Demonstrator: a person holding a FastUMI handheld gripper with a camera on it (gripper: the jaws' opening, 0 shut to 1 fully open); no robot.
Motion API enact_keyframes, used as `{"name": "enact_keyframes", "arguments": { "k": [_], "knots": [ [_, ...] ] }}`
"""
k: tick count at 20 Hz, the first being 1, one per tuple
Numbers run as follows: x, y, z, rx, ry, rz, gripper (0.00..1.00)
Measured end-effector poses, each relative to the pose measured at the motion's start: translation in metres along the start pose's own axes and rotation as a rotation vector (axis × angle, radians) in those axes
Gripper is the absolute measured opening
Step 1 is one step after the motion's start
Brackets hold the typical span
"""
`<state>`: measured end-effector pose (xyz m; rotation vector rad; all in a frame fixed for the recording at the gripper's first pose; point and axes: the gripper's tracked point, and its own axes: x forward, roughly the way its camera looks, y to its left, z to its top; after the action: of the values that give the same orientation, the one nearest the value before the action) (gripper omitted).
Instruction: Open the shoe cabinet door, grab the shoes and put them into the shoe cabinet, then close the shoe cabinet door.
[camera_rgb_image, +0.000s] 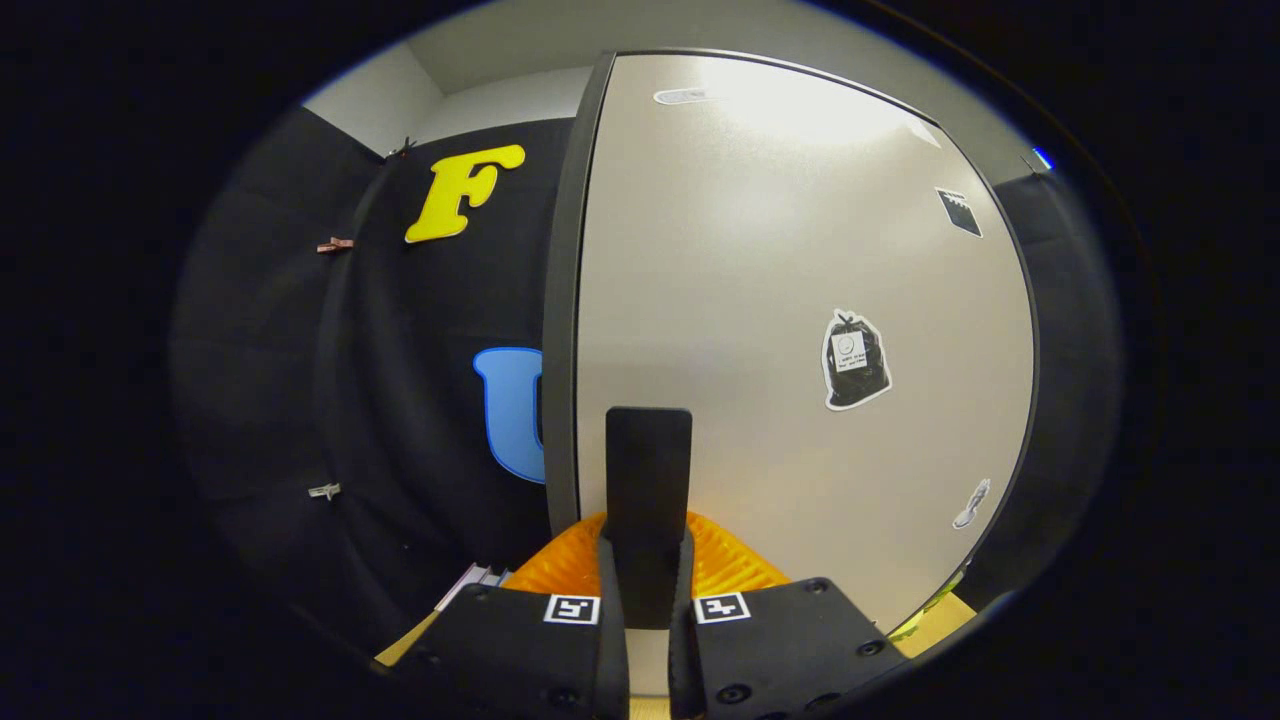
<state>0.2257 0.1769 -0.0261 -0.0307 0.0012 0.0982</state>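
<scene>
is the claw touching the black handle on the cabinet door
Touching. The gripper view shows the claw closed on the black handle of the cabinet door, both fingers pressed against its sides with no gap.

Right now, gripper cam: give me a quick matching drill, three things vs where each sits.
Things:
1. door handle
2. bag sticker
3. cabinet door

Places:
A. on the door's face, beyond the fingers and to one side
B. pinched between the two fingers
C. straight ahead, its dark edge next to the black cloth

Pairs: 1-B, 2-A, 3-C. The gripper is closed on the handle.
</scene>
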Motion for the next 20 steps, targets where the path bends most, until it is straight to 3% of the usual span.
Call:
{"name": "enact_keyframes", "arguments": {
  "k": [11,20],
  "knots": [
    [-0.090,-0.003,0.021,0.023,0.007,0.188,0.19],
    [-0.119,-0.035,0.024,0.057,0.026,0.215,0.19]
  ]
}}
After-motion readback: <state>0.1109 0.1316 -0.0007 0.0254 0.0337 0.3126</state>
